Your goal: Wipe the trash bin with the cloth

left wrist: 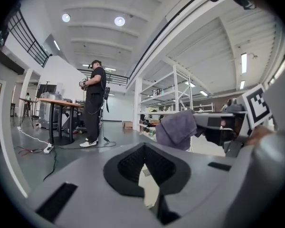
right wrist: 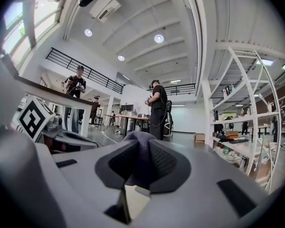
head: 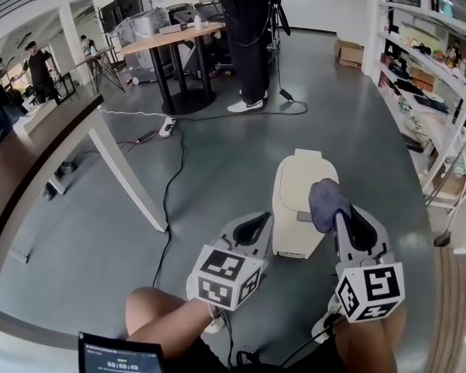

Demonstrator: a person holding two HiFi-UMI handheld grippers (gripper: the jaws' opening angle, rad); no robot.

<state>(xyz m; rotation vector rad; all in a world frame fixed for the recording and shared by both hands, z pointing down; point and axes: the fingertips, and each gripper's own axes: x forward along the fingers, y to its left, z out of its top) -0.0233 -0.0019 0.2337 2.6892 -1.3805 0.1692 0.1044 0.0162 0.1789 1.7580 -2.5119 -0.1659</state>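
Right gripper (head: pixel 335 213) is clamped on the purple cloth (head: pixel 326 200), and its own view confirms it: the cloth (right wrist: pixel 138 139) is bunched up between the dark pads, jaws pressed in on both sides. The wad sits over the near right part of the bin's lid. The cream bin (head: pixel 297 186) stands on the grey floor (head: pixel 217 162), lid down, just ahead of both grippers. Left gripper (head: pixel 258 222) sits low at the bin's near left side, whether touching it I can't tell. Its own view shows the jaw tips (left wrist: pixel 143 145) brought together with nothing between them, cream bin (left wrist: pixel 150 186) showing through the gap below, and the cloth (left wrist: pixel 176 128) off to its right. Farther back, a person (head: pixel 245 37) stands by a round table (head: pixel 175 37), and a black cable (head: pixel 168 200) snakes across the floor.
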